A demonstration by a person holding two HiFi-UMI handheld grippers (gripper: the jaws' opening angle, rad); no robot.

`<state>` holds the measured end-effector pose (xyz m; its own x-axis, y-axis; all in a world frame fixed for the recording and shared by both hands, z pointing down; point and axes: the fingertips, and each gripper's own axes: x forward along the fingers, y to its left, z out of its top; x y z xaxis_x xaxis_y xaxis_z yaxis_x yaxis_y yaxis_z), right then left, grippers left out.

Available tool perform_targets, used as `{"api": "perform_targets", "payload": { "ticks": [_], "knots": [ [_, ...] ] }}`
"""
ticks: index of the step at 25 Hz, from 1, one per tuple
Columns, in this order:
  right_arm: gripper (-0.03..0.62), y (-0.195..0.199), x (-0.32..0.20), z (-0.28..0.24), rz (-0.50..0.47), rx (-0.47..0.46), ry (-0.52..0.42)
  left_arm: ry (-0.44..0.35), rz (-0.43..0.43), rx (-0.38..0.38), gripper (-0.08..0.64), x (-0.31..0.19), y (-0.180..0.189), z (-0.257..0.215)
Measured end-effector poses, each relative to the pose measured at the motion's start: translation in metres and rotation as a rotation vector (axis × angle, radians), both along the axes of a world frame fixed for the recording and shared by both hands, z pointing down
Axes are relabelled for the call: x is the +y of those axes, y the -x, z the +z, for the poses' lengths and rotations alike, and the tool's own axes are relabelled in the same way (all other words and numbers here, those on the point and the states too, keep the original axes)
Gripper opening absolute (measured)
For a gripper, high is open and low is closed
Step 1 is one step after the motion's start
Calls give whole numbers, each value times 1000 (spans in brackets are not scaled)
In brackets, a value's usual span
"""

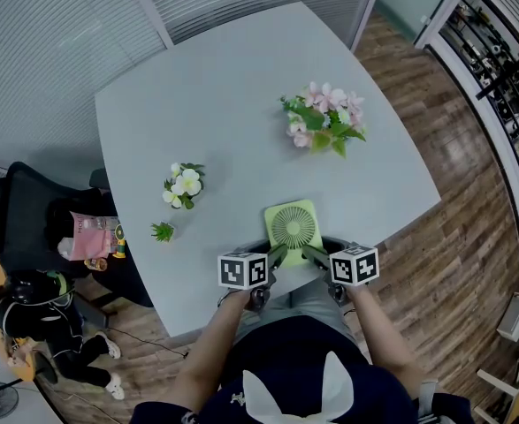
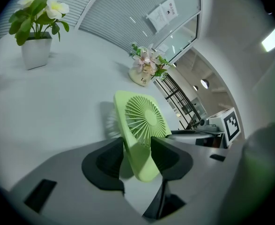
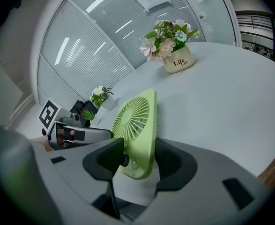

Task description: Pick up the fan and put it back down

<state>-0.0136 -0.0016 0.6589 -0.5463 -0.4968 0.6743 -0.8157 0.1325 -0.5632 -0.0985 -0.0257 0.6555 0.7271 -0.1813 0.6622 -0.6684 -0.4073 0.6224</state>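
The light green square fan (image 1: 293, 226) is at the near edge of the grey table (image 1: 241, 104), just in front of the person and a little right of the middle of that edge. It stands on edge and leans slightly away, with its round grille turned back toward the person. Whether its bottom rests on the table top or is just off it cannot be told. 2 grippers have it. The left gripper (image 1: 278, 255) is clamped on the fan's lower left corner, 1 dark pad on the grille side and the other on the back. The right gripper (image 1: 314, 254) is clamped on the lower right corner, its inner pad against a small dark knob on the front and its outer pad against the back. Both reach in over the table's near edge, angled downward, with their marker cubes (image 1: 242, 269) just outside it. Toward the table's far right stands a cream pot of pink flowers (image 1: 325, 120). Left of the table's middle is a white pot of white flowers (image 1: 183, 185), and a small green plant (image 1: 163, 231) sits near the left edge. A black chair (image 1: 29, 210) stands off the table's left side.
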Motion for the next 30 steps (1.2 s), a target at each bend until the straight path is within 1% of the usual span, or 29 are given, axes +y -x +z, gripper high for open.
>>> {"api": "perform_targets", "payload": {
  "ticks": [4,22,30],
  "knots": [
    [213,0,-4,-6,4,-7,-9,-16,-18,9,195,-5,1,-9],
    [210,1,-24,-45,18,-21,-74,-84,-90,101,195,-25,1,-47],
    [206,6,-36,-66,3,-16,-110,-128,-124,112,195,-36,6,-66]
  ]
}}
